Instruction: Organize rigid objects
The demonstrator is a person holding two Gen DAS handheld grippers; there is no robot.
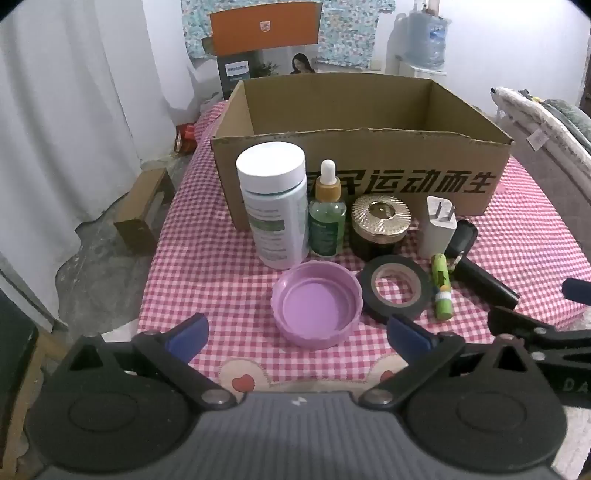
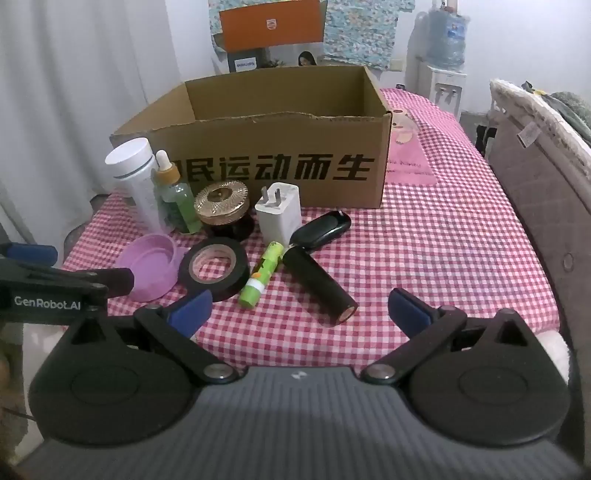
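An open cardboard box (image 1: 369, 177) (image 2: 258, 170) stands at the back of the checked table. In front of it stand a white bottle (image 1: 275, 206) (image 2: 135, 177), a green dropper bottle (image 1: 327, 218) (image 2: 173, 199), a gold-lidded jar (image 1: 380, 225) (image 2: 221, 210) and a white charger (image 1: 437, 229) (image 2: 279, 214). Nearer lie a purple lid (image 1: 316, 306) (image 2: 151, 266), a black tape roll (image 1: 395, 288) (image 2: 214, 267), a green glue stick (image 1: 441, 286) (image 2: 260, 275), a black cylinder (image 1: 484, 282) (image 2: 319, 288) and a black key fob (image 1: 461, 238) (image 2: 321, 229). My left gripper (image 1: 297, 338) is open just before the lid. My right gripper (image 2: 301, 312) is open, near the cylinder.
The table has a pink checked cloth (image 2: 443, 240). A padded headboard (image 2: 535, 177) runs along the right. A small brown box (image 1: 142, 214) sits on the floor at the left. A water dispenser (image 2: 443, 55) and an orange carton (image 1: 264, 27) stand behind.
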